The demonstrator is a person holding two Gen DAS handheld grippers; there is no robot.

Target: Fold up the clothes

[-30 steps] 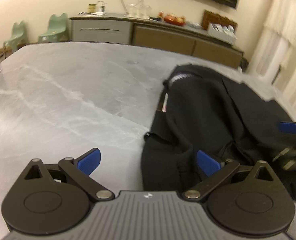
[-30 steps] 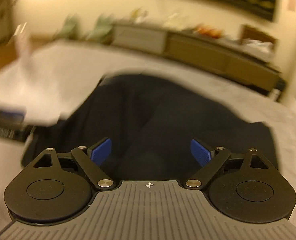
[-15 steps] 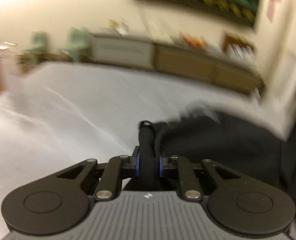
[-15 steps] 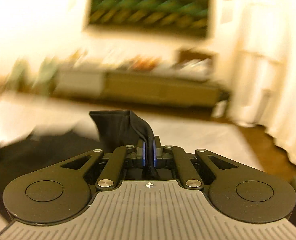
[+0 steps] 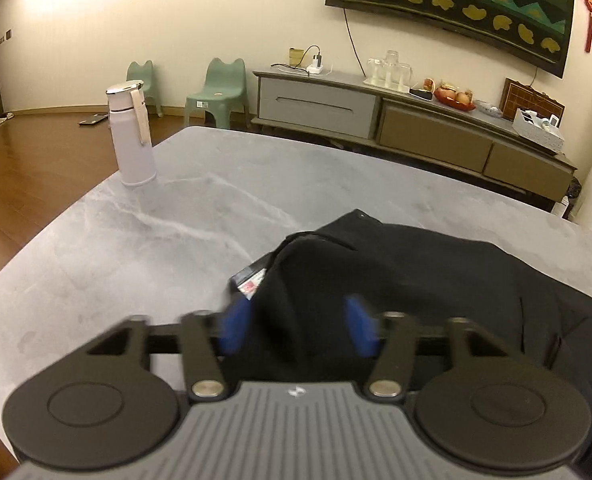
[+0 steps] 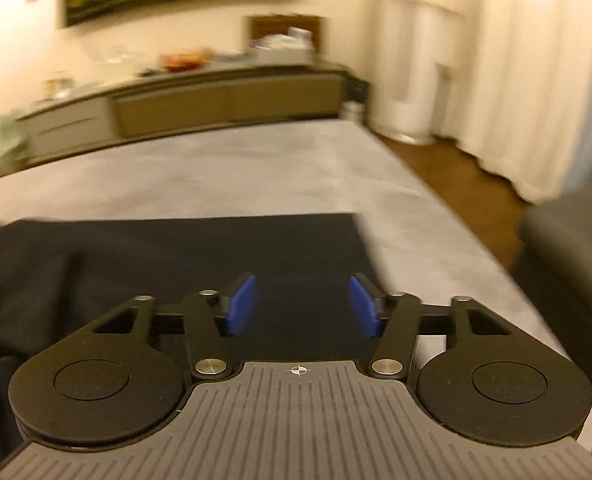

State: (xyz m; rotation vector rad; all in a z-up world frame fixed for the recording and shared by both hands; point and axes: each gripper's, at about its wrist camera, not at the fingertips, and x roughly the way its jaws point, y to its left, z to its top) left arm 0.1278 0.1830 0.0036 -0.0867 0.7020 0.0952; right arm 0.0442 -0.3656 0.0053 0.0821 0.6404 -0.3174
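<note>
Left gripper (image 5: 298, 326) and right gripper (image 6: 302, 306) hover with jaws spread wide, gripping nothing, over a black garment (image 5: 416, 276) lying on the grey marbled table (image 5: 155, 232); beyond stands a lilac flask (image 5: 131, 136).

Left tongs (image 5: 298, 326) spread open over a black garment (image 5: 416, 276) on the grey marbled worktop (image 5: 167, 236).

The blue pads (image 5: 233, 328) are blurred and stand apart, with a raised ridge of the dark cloth between them; whether they touch it cannot be told. A label (image 5: 249, 280) with a red mark shows at the garment's near left edge, under a cord-like hem. At the far left of the worktop stands a pale lilac flask (image 5: 131, 136) with a steel lid and strap. Beyond it are two green plastic chairs (image 5: 215, 94), a long low sideboard (image 5: 396, 124) with glassware and a fruit bowl, and a dark wall hanging (image 5: 456, 4).
</note>
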